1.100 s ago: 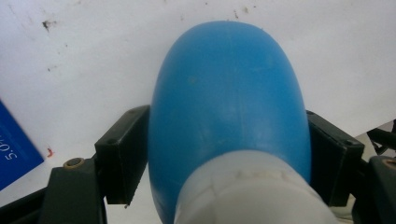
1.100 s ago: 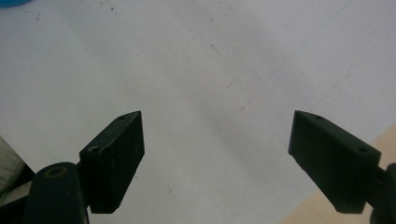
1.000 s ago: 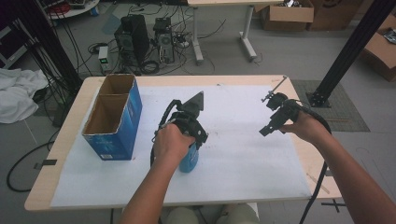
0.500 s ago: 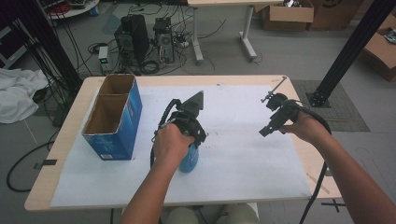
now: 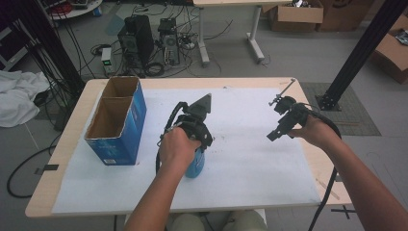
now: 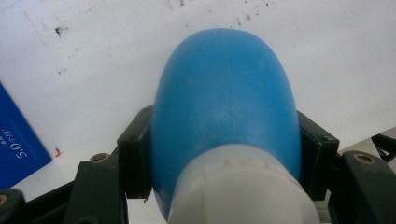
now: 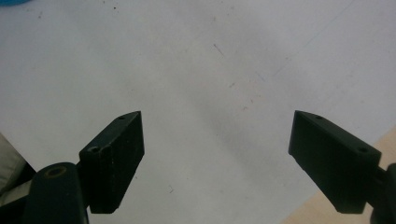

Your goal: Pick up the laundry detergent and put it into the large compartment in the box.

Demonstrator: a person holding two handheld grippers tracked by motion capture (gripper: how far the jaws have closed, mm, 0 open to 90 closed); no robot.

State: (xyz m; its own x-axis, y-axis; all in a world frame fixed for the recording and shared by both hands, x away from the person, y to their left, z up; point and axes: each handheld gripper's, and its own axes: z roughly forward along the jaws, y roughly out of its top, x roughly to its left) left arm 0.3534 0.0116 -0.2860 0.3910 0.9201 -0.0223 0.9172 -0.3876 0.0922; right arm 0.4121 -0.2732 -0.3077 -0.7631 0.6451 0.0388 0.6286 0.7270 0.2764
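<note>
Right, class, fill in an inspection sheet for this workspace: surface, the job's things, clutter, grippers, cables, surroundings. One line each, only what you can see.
Surface: wooden table under a white sheet with small dark specks.
Job's things: blue bottle with white cap; open blue cardboard box, two compartments, at the table's left.
Clutter: nothing seen on the sheet.
Grippers: left gripper shut on the bottle; right gripper open, holding nothing.
Cables: one trails from each gripper; more lie on the floor.
Surroundings: computer towers, white cloth, cardboard boxes, black post.
</note>
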